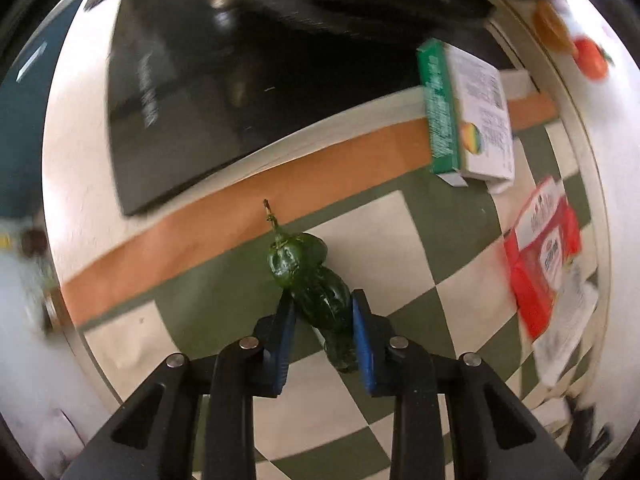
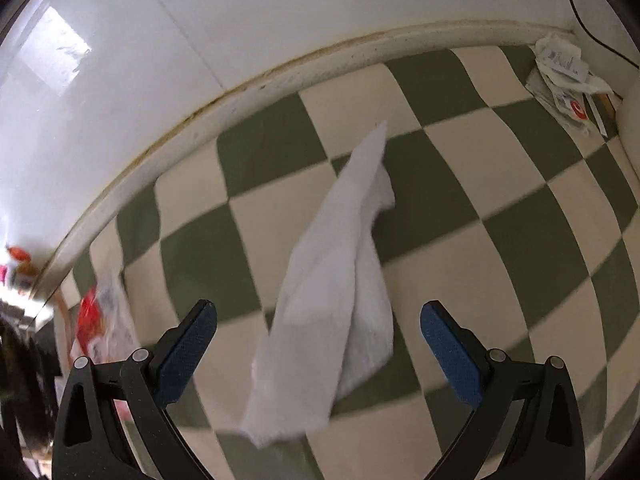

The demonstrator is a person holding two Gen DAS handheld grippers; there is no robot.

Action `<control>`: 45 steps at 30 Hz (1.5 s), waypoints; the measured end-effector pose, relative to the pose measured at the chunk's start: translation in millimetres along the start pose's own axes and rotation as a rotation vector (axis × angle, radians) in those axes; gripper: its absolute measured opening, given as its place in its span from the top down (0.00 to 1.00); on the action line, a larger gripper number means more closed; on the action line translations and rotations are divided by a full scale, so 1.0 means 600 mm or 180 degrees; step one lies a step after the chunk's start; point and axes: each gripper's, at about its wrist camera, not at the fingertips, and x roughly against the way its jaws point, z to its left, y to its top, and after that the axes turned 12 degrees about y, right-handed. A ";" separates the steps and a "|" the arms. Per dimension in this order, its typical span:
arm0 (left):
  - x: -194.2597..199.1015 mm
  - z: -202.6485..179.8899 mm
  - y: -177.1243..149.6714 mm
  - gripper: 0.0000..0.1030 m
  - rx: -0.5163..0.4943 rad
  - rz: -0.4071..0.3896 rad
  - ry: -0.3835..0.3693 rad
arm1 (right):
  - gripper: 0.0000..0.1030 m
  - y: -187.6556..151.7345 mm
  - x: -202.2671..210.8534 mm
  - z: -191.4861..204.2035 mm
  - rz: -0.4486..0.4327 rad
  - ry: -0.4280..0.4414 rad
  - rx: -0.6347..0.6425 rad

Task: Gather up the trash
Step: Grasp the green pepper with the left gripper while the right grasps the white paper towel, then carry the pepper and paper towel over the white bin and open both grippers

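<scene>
Item one, left gripper [image 1: 323, 328]: black frame, blue-padded fingers [image 1: 283, 344] pointing down at the table [image 1: 400, 248], which wears a green-and-cream checked cloth. Both pads are closed on a wrinkled dark green pepper [image 1: 316, 284]. Its lower body is pinched between them, its stem end reaches beyond the fingertips toward an orange band [image 1: 240, 216] of the cloth, and its blunt end shows behind the right pad.

Item two, green-and-white carton [image 1: 464, 116]: lying on the cloth, well apart from the pepper, on its far right, across the orange band.

Item three, red-and-white packet [image 1: 544, 256]: right of the pepper, near the table's edge, on white paper.

Item four, black slab [image 1: 192, 92]: beyond the orange band, up and left of the pepper; blurred.

Item five, right gripper [image 2: 318, 336]: fingers [image 2: 188, 356] spread wide, pads touching nothing.

Item six, white paper towel [image 2: 332, 292]: crumpled and elongated, between the open right fingers but clear of both pads, reaching forward past the fingertips. Whether it rests on the cloth or hangs above it cannot be told.

Item seven, crumpled paper scraps [image 2: 568, 80]: far right of the towel, in the corner by the white wall [image 2: 280, 12].
</scene>
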 end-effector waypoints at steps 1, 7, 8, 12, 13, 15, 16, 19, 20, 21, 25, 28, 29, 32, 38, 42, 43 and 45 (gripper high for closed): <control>0.003 -0.006 -0.002 0.79 -0.0091 -0.0059 0.0034 | 0.13 0.005 -0.014 0.002 0.0046 -0.0021 0.0017; 0.034 -0.035 -0.018 0.80 -0.0636 -0.0422 0.0214 | 0.94 0.000 -0.011 0.032 -0.0026 0.0004 0.0315; 0.043 -0.036 -0.022 0.80 -0.0727 -0.0497 0.0229 | 0.94 -0.002 -0.003 0.035 -0.0052 0.0038 0.0336; 0.084 -0.027 -0.039 0.80 -0.0935 -0.0704 0.0154 | 0.95 -0.033 0.054 0.070 -0.0050 0.0327 0.0580; 0.096 -0.019 -0.042 0.80 -0.0954 -0.0742 0.0115 | 0.95 -0.044 0.066 0.082 -0.0011 0.0394 0.0671; 0.116 0.007 -0.052 0.80 -0.0952 -0.0773 0.0022 | 0.95 -0.072 0.088 0.109 0.0071 0.0514 0.0870; 0.125 0.018 -0.053 0.80 -0.0949 -0.0799 -0.0001 | 0.95 -0.075 0.094 0.115 0.0112 0.0575 0.0924; 0.148 0.060 -0.060 0.80 -0.0945 -0.0860 -0.0077 | 0.95 -0.134 0.125 0.160 0.0343 0.0822 0.1170; 0.148 0.074 -0.063 0.80 -0.0936 -0.0868 -0.0085 | 0.95 -0.152 0.131 0.180 0.0421 0.0905 0.1239; 0.150 0.094 -0.065 0.80 -0.0939 -0.0894 -0.0064 | 0.95 -0.179 0.137 0.203 0.0521 0.0997 0.1315; 0.147 0.163 -0.070 0.81 -0.0889 -0.0974 0.0072 | 0.95 -0.284 0.155 0.281 0.0859 0.1314 0.1661; 0.151 0.250 -0.079 0.81 -0.0752 -0.1028 0.0151 | 0.95 -0.390 0.161 0.357 0.1145 0.1551 0.1981; 0.152 0.280 -0.081 0.81 -0.0676 -0.1022 0.0156 | 0.96 -0.414 0.163 0.372 0.1212 0.1597 0.2048; 0.136 0.394 -0.085 0.81 -0.0369 -0.0846 0.0148 | 0.96 -0.537 0.166 0.439 0.1520 0.1794 0.2414; 0.085 0.593 -0.104 0.81 0.0210 -0.0635 0.0286 | 0.96 -0.784 0.155 0.513 0.2074 0.1999 0.2999; -0.008 0.711 -0.111 0.81 0.0597 -0.0393 0.0292 | 0.96 -0.943 0.107 0.528 0.2382 0.1985 0.3324; -0.037 0.732 -0.110 0.81 0.0666 -0.0323 0.0283 | 0.96 -0.992 0.080 0.526 0.2473 0.1946 0.3397; -0.114 0.776 -0.106 0.81 0.0803 -0.0145 0.0217 | 0.96 -1.078 0.018 0.518 0.2589 0.1832 0.3537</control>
